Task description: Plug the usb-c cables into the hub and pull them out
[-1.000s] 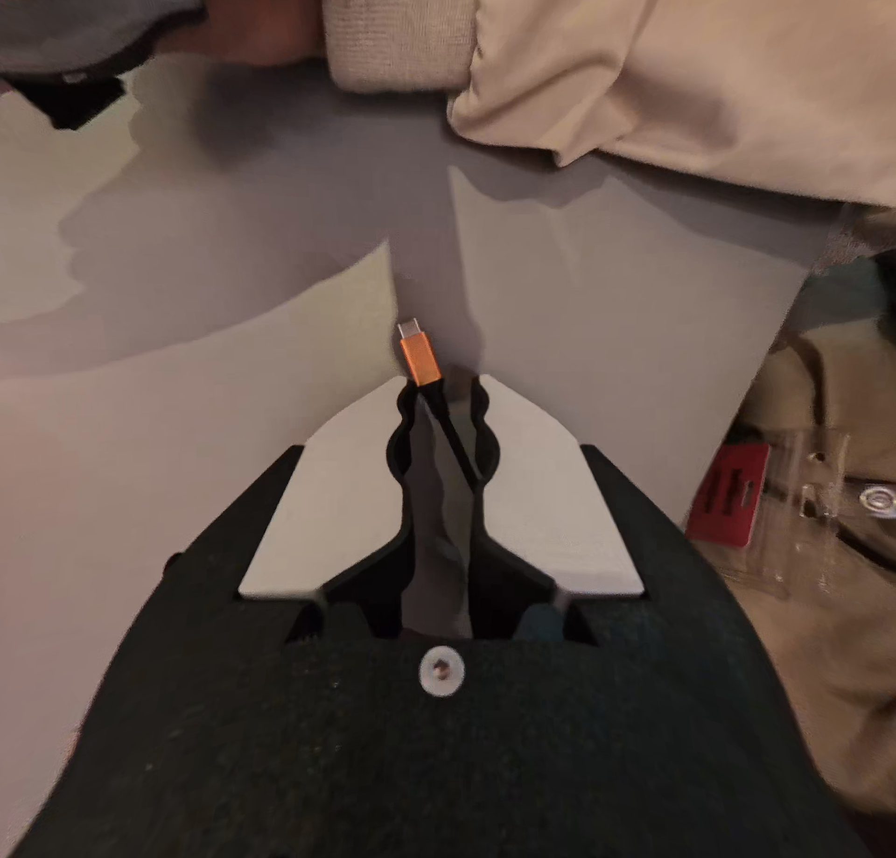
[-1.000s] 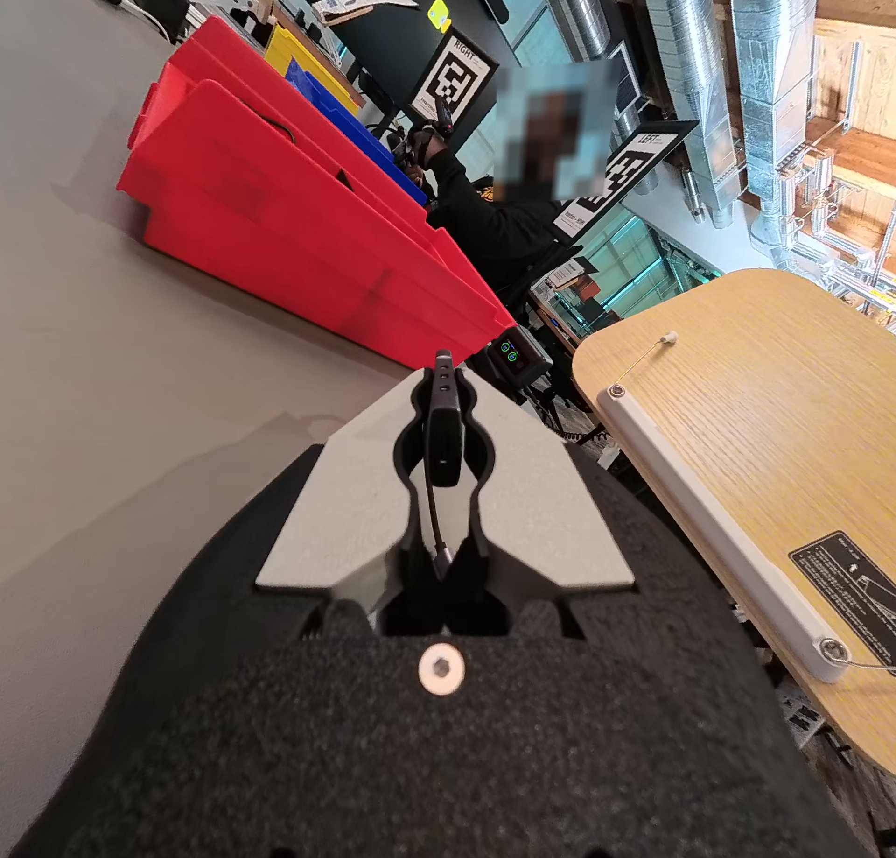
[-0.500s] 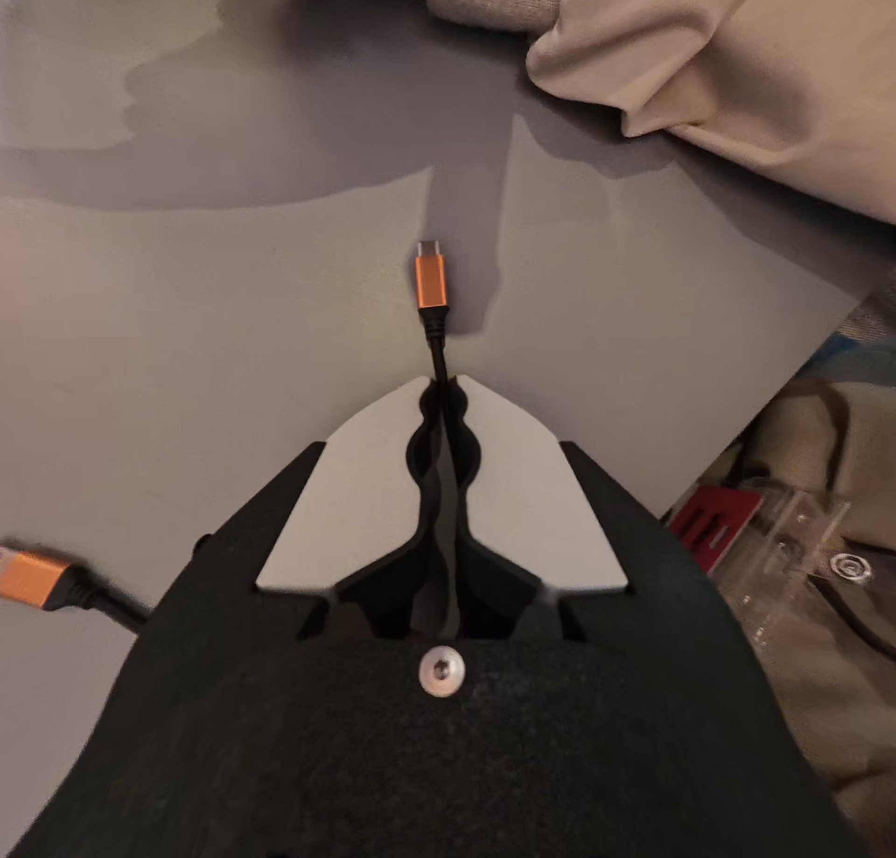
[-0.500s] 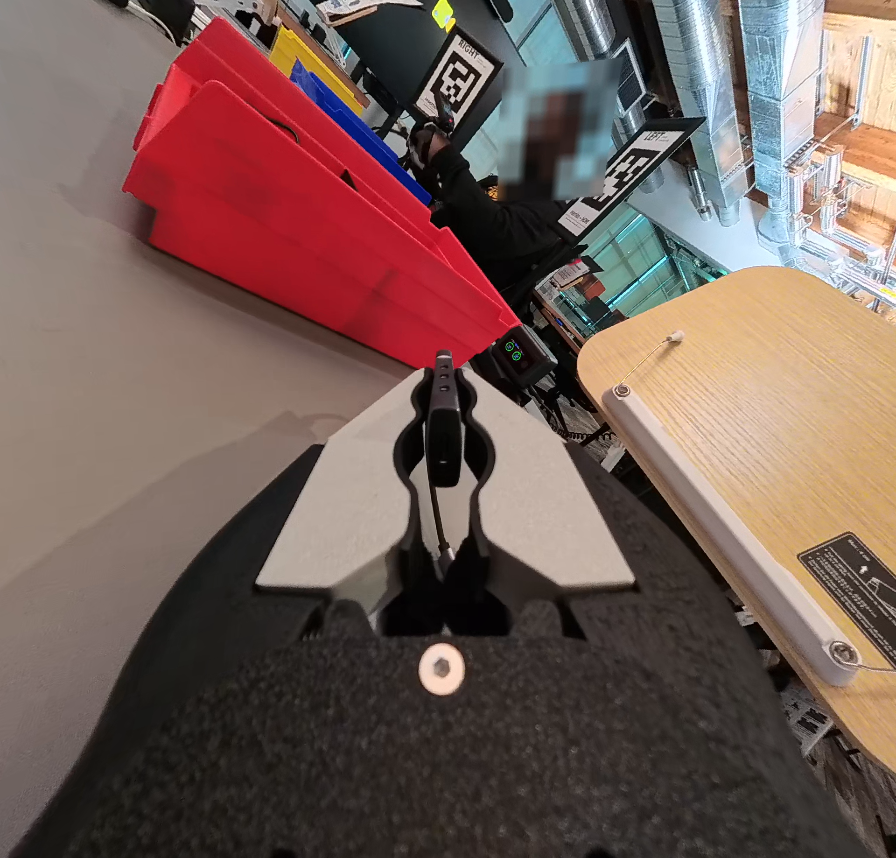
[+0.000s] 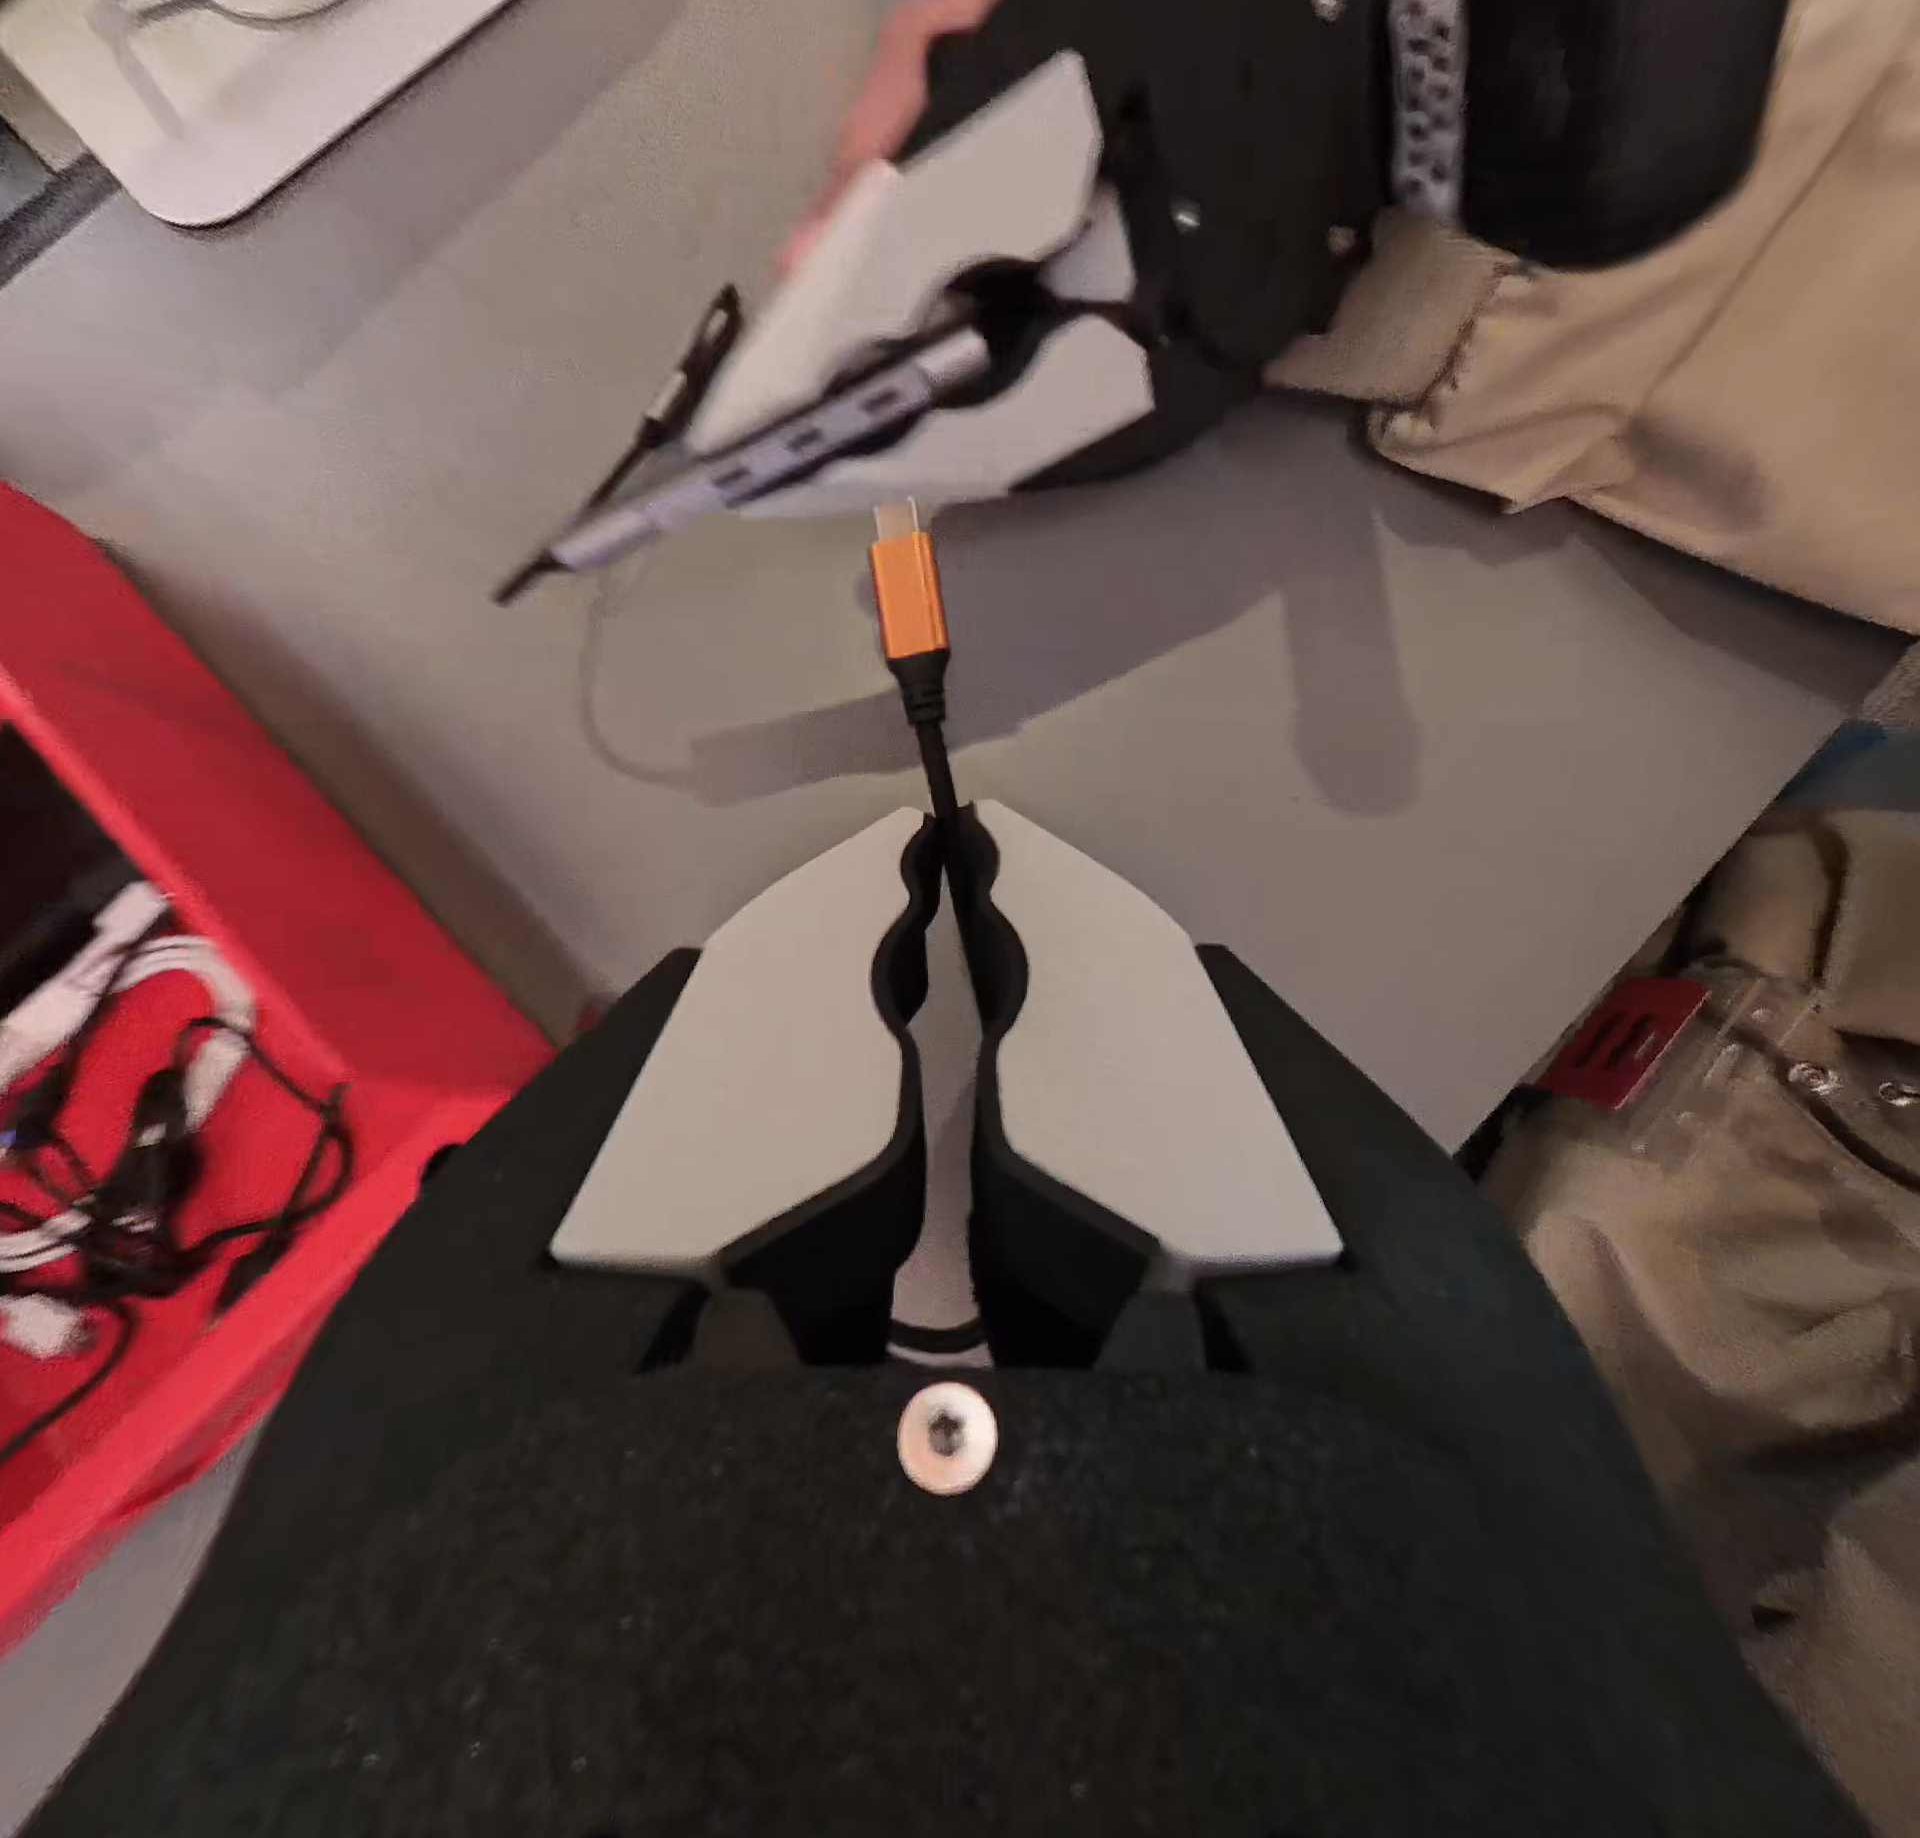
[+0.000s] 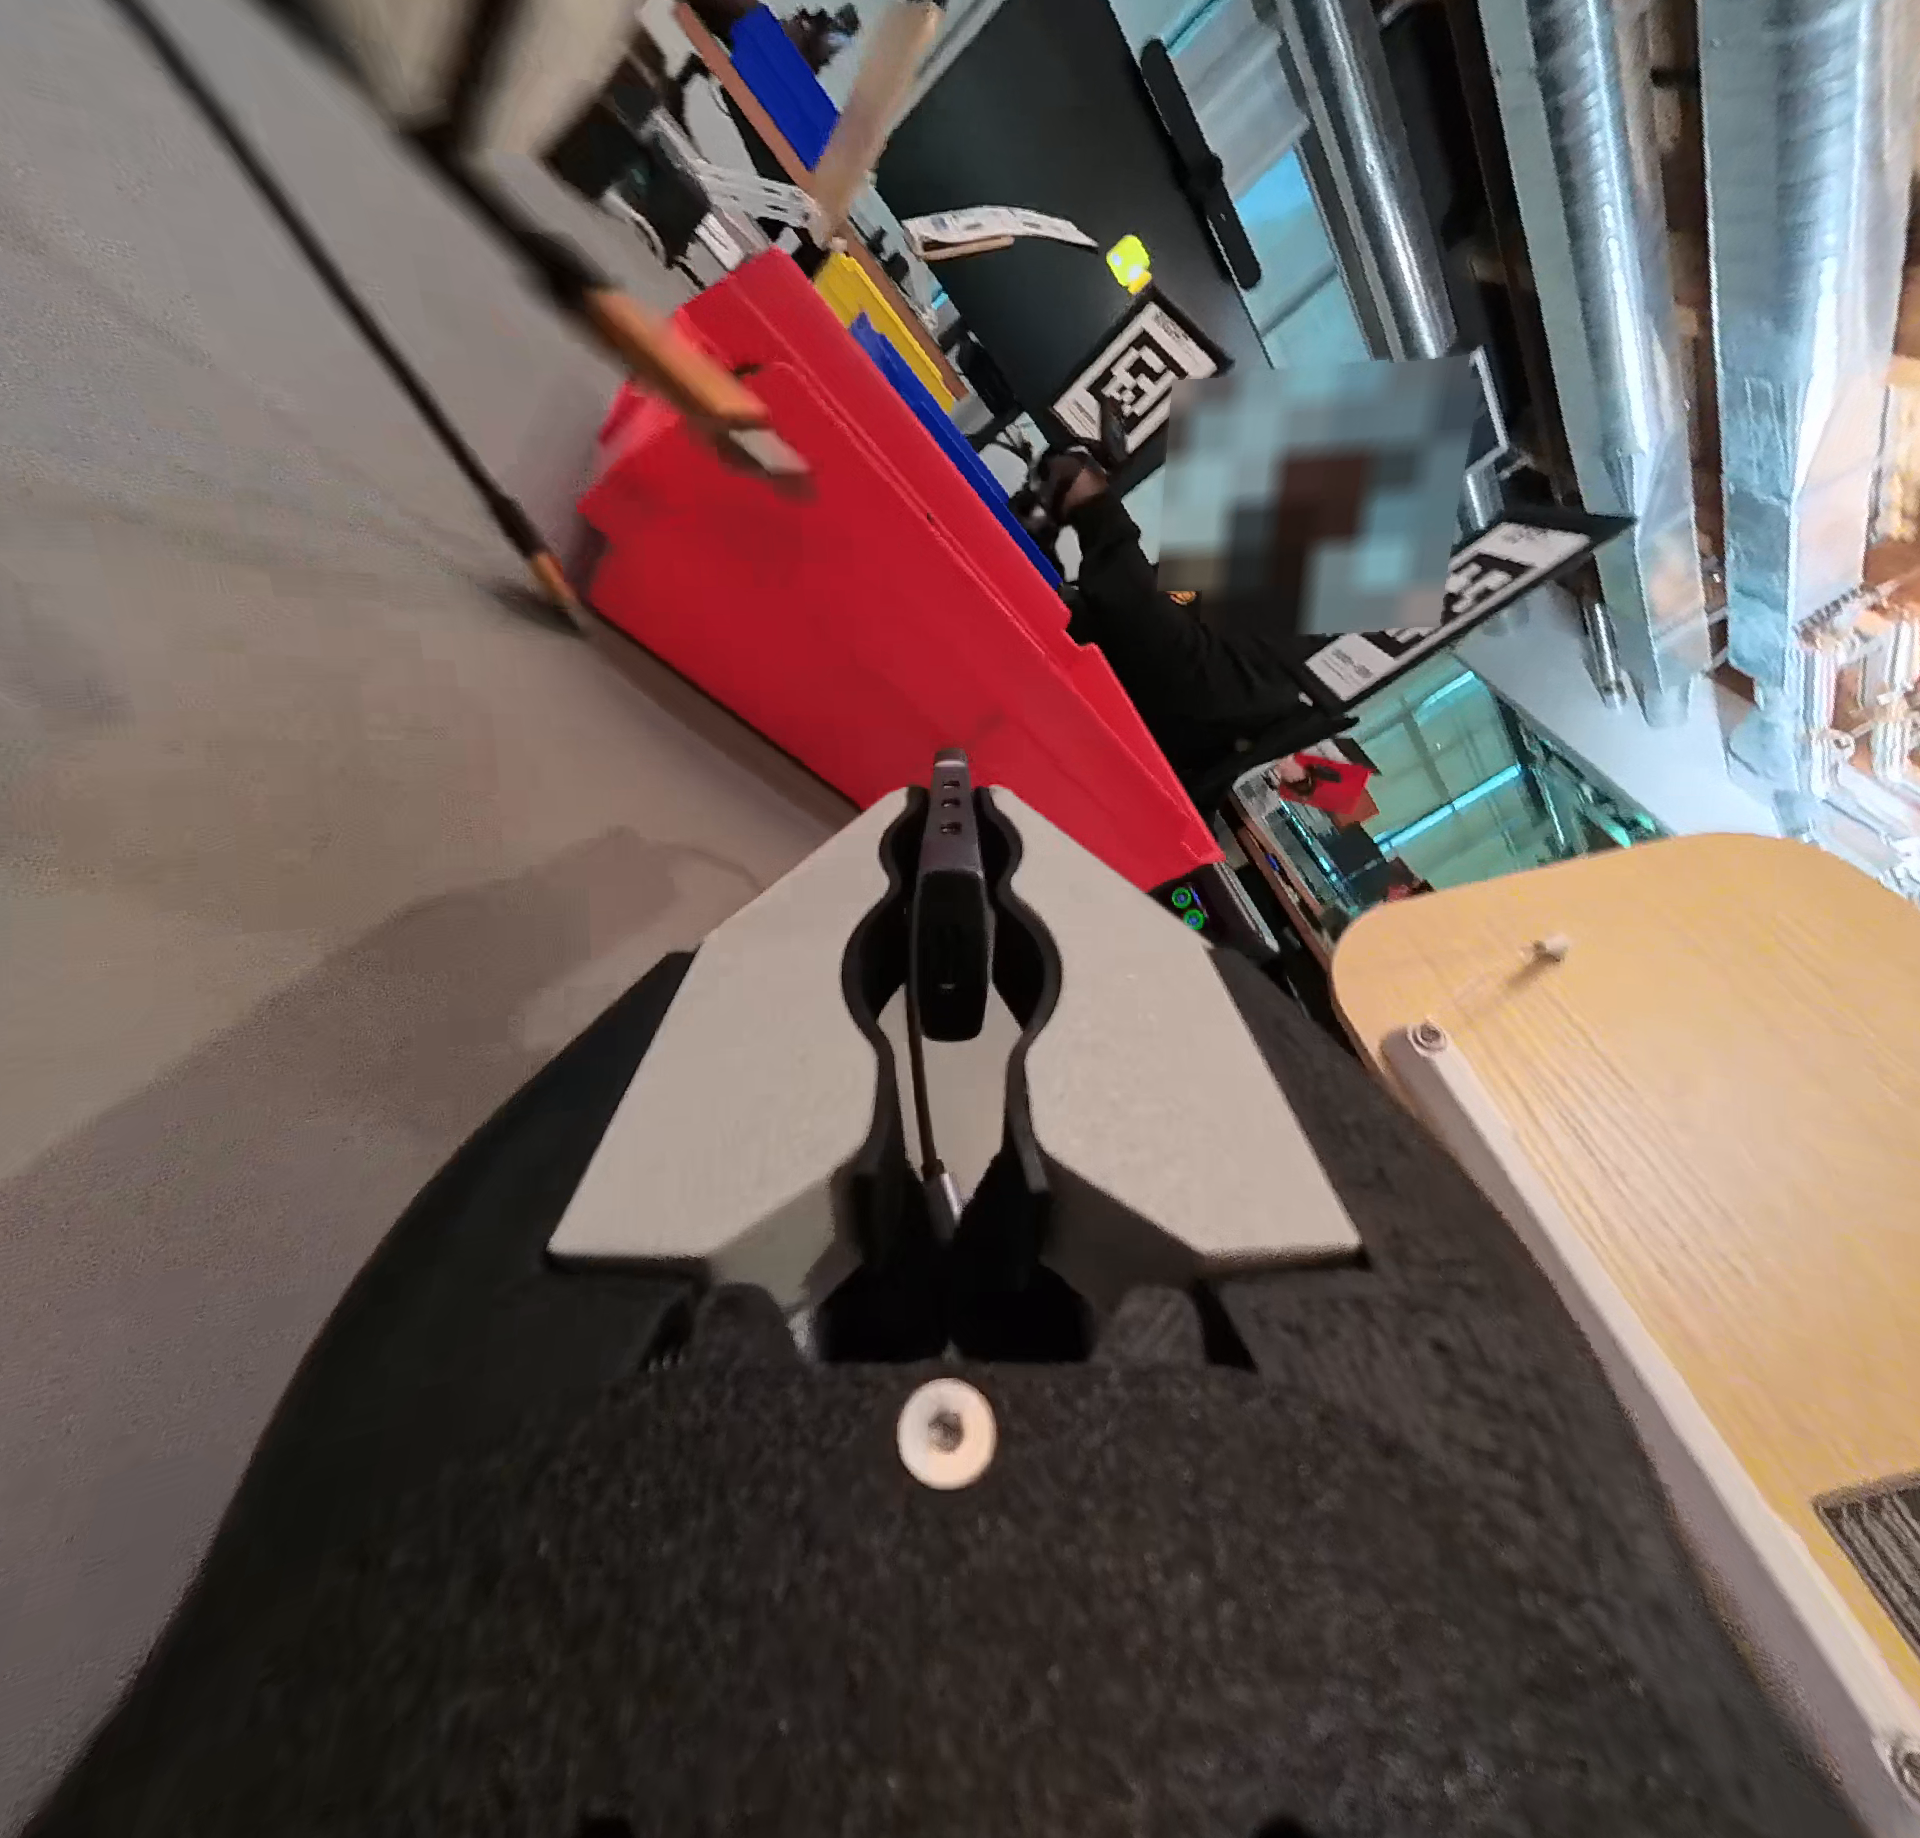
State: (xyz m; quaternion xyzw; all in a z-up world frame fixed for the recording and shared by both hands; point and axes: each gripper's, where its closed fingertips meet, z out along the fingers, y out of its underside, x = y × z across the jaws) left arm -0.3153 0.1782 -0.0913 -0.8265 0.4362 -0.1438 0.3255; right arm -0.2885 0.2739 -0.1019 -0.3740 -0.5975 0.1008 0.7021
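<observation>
My left gripper is pinched nearly closed on a black usb-c cable, gripping the cord just behind its orange plug. The plug sticks out ahead of the fingertips, its metal tip pointing at the hub.

My right gripper is closed on that hub, a slim dark-grey bar seen end-on between the fingers, its own short lead trailing back into the gap. In the left wrist view the hub juts out of the right gripper over the grey table, tilted, ports facing my plug; plug tip and hub are near but apart. A second orange-ended cable lies on the table beside the bin, per the right wrist view.

Containers: a red bin sits on the table at my left, holding a tangle of black and white cables. The right wrist view shows stacked red bins with yellow and blue ones behind; their contents are hidden.

Markings: black-and-white square code boards stand behind the bins, near a seated person in black. A wooden tabletop at right carries a dark label at its edge, too blurred to make out. A red card in a clear holder lies off the table's right edge.
</observation>
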